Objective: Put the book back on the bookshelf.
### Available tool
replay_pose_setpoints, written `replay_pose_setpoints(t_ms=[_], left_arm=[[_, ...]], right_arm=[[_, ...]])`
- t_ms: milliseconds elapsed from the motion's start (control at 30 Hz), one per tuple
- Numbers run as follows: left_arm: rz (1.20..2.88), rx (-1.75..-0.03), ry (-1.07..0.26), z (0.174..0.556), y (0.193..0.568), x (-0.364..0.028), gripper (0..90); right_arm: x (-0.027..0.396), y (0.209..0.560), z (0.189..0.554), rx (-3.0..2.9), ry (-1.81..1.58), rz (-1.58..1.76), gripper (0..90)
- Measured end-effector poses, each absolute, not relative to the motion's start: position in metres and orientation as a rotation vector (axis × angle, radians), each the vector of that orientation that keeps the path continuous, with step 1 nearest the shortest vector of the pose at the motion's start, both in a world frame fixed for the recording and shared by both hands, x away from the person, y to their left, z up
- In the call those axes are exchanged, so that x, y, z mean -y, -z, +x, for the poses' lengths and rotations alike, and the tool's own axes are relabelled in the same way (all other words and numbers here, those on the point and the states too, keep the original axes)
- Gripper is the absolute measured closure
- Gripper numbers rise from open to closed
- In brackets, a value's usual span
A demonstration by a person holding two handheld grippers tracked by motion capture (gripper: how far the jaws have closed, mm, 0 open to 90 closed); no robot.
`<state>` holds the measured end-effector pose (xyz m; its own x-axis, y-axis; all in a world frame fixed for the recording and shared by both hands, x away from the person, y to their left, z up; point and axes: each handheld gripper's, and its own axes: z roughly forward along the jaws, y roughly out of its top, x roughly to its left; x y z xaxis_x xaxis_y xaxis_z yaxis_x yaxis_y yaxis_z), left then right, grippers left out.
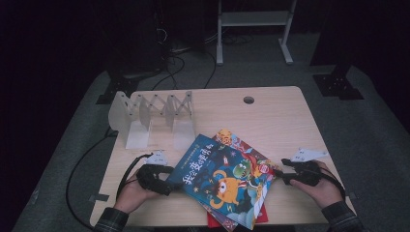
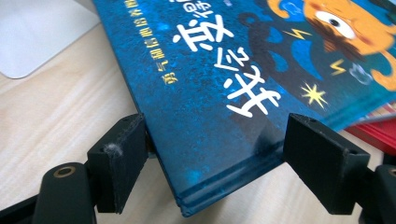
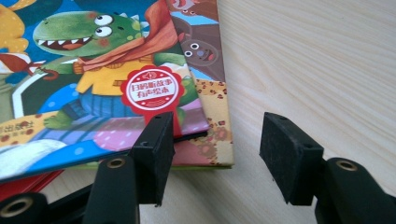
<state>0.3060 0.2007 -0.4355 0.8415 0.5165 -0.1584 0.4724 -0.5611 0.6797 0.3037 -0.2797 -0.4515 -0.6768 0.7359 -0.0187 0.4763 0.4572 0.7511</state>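
Note:
A loose stack of picture books lies at the table's front middle, with a blue book (image 1: 217,179) showing an orange monster on top. My left gripper (image 1: 167,183) lies flat at that book's left corner. In the left gripper view the blue book's corner (image 2: 210,60) pokes between the jaws of my left gripper (image 2: 214,126), which stand apart at its two edges without clamping it. My right gripper (image 1: 285,171) is at the stack's right side. My right gripper (image 3: 219,123) is open, one pad (image 3: 156,149) over the edge of a bear-print book (image 3: 210,93), the other pad above bare wood.
A white folding book rack (image 1: 150,113) stands at the table's back left. A red book (image 1: 261,215) sticks out under the stack near the front edge. The wooden table (image 1: 270,121) has a cable hole (image 1: 248,100) at the back. Cables trail off the left side.

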Motion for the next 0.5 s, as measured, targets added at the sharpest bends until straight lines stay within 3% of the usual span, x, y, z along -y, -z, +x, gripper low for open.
replay_pose_setpoints(t_ms=[500], left_arm=[[2.231,-0.658,0.021,0.3051,0.4278,-0.2081,23.0]], right_arm=[[0.2780,0.4493,0.3123,-2.408,-1.093,0.993,49.3]])
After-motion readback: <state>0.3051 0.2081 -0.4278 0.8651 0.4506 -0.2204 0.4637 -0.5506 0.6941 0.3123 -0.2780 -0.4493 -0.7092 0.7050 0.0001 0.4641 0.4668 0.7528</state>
